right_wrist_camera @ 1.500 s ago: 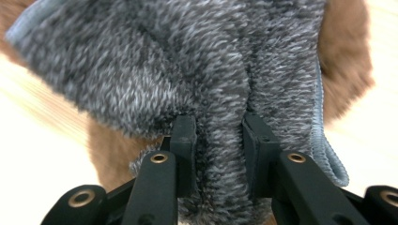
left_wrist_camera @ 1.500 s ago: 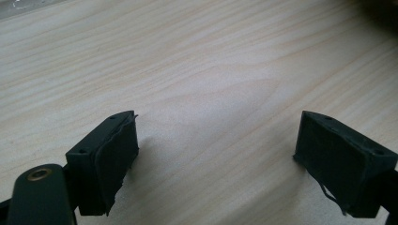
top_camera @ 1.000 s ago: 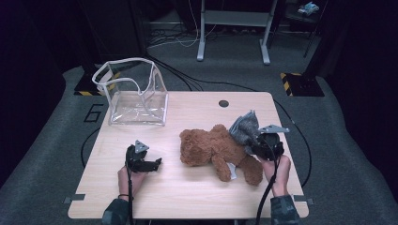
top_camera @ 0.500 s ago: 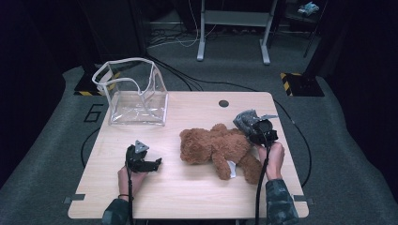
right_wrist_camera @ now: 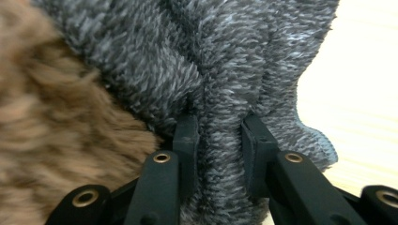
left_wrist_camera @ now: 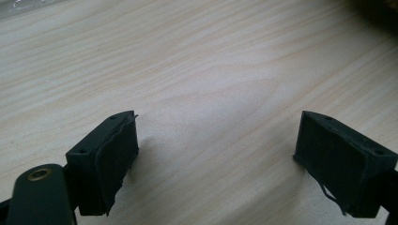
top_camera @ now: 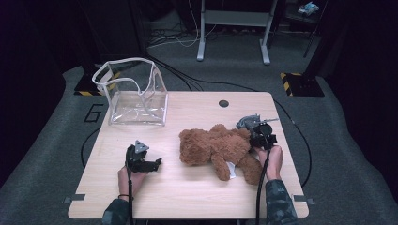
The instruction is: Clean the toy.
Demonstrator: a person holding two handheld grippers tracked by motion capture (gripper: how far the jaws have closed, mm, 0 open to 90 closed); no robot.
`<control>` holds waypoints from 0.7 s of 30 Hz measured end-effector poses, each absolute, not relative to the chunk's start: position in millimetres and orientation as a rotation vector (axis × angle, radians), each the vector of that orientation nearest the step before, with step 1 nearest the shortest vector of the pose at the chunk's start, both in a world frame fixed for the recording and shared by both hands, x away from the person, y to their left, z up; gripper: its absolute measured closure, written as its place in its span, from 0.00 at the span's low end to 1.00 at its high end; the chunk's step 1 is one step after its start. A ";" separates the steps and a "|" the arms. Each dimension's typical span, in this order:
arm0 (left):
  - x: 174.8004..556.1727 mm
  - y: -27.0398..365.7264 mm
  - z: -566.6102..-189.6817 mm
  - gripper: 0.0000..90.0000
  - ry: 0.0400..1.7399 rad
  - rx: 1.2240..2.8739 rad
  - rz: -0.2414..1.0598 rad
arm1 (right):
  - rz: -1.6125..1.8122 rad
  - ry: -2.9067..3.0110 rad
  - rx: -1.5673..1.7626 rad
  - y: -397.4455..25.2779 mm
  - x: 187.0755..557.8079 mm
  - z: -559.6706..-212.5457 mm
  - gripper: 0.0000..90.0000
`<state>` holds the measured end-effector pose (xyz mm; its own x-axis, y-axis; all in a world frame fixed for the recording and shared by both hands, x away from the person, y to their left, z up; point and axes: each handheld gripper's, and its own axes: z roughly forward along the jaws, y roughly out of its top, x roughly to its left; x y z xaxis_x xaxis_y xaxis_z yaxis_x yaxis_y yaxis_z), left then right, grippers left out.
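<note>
Grey fleece cloth (right_wrist_camera: 234, 70) now lowered onto the brown teddy bear (top_camera: 216, 147) near the table's (top_camera: 197, 201) right edge.
Right gripper (right_wrist_camera: 219, 140) pinches the cloth, a second ago higher; left gripper (left_wrist_camera: 216, 154) rests spread by the front edge, unmoved.

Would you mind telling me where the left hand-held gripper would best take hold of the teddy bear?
Probably the head end: it faces the open left hand-held gripper, with bare table between. Coming from the left and pinching a fold of plush should work, since the bear lies flat and soft.

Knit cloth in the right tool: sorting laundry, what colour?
Mottled grey cloth, clearest in the right gripper view.
</note>
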<state>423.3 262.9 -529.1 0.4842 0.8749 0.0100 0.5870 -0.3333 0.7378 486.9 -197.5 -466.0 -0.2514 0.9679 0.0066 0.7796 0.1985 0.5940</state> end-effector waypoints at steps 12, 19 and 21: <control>423.3 263.0 -529.1 0.15 1.202 2.050 0.542 | 0.748 2.015 1.760 -234.3 476.2 -457.7 0.79; 423.3 263.0 -529.1 0.15 1.202 2.050 0.542 | 0.911 2.067 1.640 -221.5 470.4 -435.2 0.79; 423.3 263.0 -529.1 0.15 1.202 2.050 0.541 | 0.888 2.095 1.612 -210.3 471.6 -434.5 0.79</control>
<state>423.3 263.0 -529.1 0.4843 0.8749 0.0099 0.5872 -0.3334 0.7376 471.6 -210.3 -434.5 -0.2910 0.9518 0.0970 0.7315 0.1560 0.6637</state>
